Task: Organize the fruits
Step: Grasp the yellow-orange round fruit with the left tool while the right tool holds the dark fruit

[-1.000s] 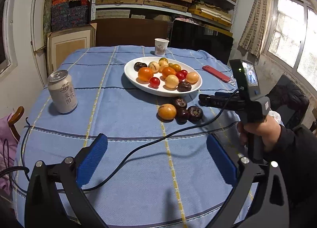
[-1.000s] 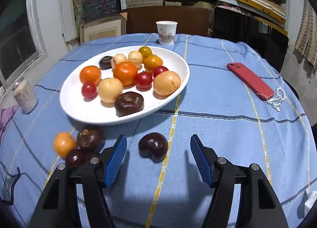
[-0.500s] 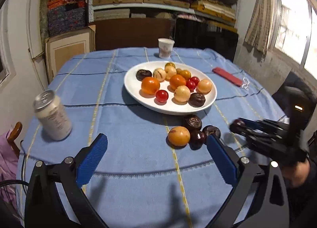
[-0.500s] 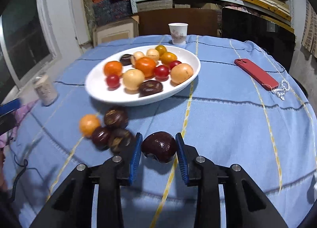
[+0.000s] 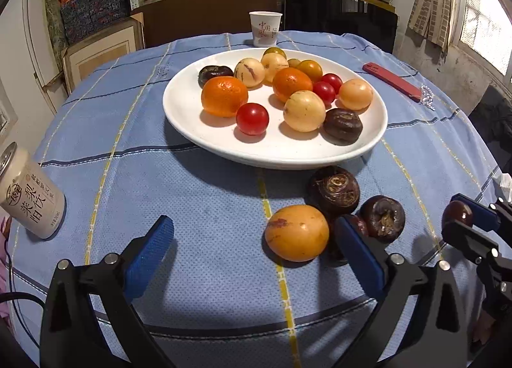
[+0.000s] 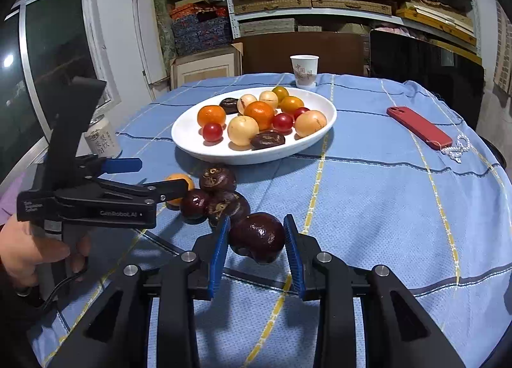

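My right gripper (image 6: 256, 240) is shut on a dark brown water chestnut (image 6: 257, 236), which also shows at the right edge of the left wrist view (image 5: 457, 212). My left gripper (image 5: 256, 249) is open low over the blue cloth. An orange fruit (image 5: 297, 233) lies between its fingers, close to the right pad (image 5: 358, 252). Three dark chestnuts (image 5: 334, 190) crowd beside that fruit. The white plate (image 5: 275, 156) behind them holds several oranges, cherry tomatoes, pale fruits and chestnuts. From the right wrist view, the left gripper (image 6: 156, 176) reaches in beside the loose pile (image 6: 217, 179).
A drink can (image 5: 30, 204) stands at the left edge of the table. A paper cup (image 5: 265, 28) sits behind the plate. A red phone (image 5: 395, 81) with a bead chain lies at the right. Shelves and boards line the wall behind.
The right gripper closed on the dark chestnut and now holds it. The left gripper moved forward and lower, right up to the loose fruits, and stays open.
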`<action>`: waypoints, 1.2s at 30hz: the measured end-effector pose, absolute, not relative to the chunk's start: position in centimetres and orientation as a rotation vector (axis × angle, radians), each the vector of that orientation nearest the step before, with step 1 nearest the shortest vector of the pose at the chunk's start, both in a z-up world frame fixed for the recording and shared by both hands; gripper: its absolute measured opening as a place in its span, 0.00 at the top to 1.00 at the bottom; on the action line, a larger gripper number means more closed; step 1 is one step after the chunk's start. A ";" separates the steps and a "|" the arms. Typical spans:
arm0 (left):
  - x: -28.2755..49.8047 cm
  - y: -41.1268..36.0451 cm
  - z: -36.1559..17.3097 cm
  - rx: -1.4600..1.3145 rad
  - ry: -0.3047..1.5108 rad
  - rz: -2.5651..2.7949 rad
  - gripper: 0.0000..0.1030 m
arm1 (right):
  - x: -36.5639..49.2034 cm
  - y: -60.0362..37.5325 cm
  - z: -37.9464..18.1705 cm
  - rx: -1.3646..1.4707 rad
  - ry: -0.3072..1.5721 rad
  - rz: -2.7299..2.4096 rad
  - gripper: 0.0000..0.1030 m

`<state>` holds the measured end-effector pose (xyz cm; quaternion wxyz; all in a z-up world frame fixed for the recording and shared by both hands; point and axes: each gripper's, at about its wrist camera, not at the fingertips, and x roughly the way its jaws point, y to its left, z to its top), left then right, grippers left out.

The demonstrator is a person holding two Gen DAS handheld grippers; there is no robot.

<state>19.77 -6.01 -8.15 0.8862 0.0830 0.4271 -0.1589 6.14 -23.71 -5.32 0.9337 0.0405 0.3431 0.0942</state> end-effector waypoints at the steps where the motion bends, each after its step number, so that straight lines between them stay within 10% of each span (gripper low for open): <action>1: 19.9 -5.8 -8.3 0.171 0.894 -0.328 0.04 | 6.1 -23.7 -5.3 0.085 0.699 0.195 0.66; 10: 19.6 -5.1 -8.1 0.201 0.893 -0.308 0.06 | 6.0 -23.9 -5.1 0.107 0.684 0.207 0.66; 28: 19.7 -6.6 -9.2 0.207 0.902 -0.349 0.59 | 5.9 -24.2 -5.2 0.128 0.682 0.210 0.66; 36: 19.4 -6.4 -9.2 0.194 0.895 -0.362 0.62 | 6.0 -24.2 -5.2 0.130 0.683 0.209 0.66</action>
